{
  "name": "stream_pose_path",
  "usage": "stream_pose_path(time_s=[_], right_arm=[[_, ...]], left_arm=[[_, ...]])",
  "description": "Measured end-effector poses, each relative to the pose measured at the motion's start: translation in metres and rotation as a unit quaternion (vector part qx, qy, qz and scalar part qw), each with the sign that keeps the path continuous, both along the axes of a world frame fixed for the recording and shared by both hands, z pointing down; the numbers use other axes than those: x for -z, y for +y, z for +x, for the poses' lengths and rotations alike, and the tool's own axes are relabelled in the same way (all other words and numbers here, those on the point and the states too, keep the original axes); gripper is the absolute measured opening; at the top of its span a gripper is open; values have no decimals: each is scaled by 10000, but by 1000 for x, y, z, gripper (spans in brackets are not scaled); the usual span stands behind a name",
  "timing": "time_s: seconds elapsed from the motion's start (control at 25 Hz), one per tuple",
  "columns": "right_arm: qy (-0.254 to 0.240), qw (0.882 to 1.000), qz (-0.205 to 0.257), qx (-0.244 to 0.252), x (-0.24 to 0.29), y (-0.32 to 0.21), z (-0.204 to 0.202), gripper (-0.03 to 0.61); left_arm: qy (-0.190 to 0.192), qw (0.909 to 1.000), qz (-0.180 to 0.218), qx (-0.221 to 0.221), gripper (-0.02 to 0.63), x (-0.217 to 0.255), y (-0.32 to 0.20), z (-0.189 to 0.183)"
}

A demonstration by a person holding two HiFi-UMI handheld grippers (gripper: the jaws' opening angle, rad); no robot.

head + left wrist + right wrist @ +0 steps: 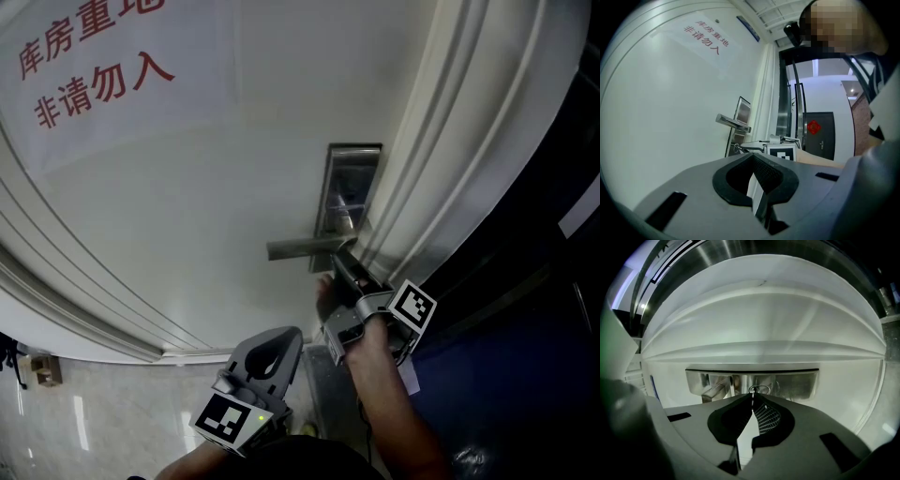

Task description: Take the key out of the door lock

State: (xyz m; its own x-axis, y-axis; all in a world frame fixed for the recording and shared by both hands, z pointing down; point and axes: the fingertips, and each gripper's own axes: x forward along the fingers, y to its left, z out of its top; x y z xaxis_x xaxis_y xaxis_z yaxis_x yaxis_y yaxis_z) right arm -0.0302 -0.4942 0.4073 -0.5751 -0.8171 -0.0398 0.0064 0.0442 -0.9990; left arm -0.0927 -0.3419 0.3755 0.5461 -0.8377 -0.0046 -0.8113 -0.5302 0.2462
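Currently the task stands at the grasp stage: extraction has not been carried out.

1. Location of the key [758, 390]. It sits in the lock plate [349, 187] on the white door [187, 216], below the lever handle [300, 247]. The left gripper view shows it projecting from the plate, so it is judged not yet withdrawn. Its wire ring [762, 389] hangs just beyond the jaw tips in the right gripper view.

2. Right gripper [339, 260]. It is pushed up against the lock plate, directly under the handle. Its jaws are drawn together at the tips, with a thin bright edge between them at the key's position. This is read as the jaws pinched on the key's head, though the contact area is small and partly covered by the tips.

3. Left gripper [292, 336]. It is held low, well apart from the lock. Its jaws are closed tip to tip with nothing between them, and it takes no part in this step.

4. Done: approach and closure on the key.

5. Left to do: turn the key to its release position, if the lock needs that, and draw it straight out along the keyway. The turn position cannot be read from these views.

A paper sign [94, 66] with red characters is fixed higher on the door and is not involved.
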Motion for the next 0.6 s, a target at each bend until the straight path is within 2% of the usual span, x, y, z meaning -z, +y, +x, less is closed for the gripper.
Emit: stream_pose_path(time_s=[0.6], right_arm=[[233,9991,182,317,-1,53,23,20]], left_arm=[[-67,9998,91,-170,3,7,14,30]])
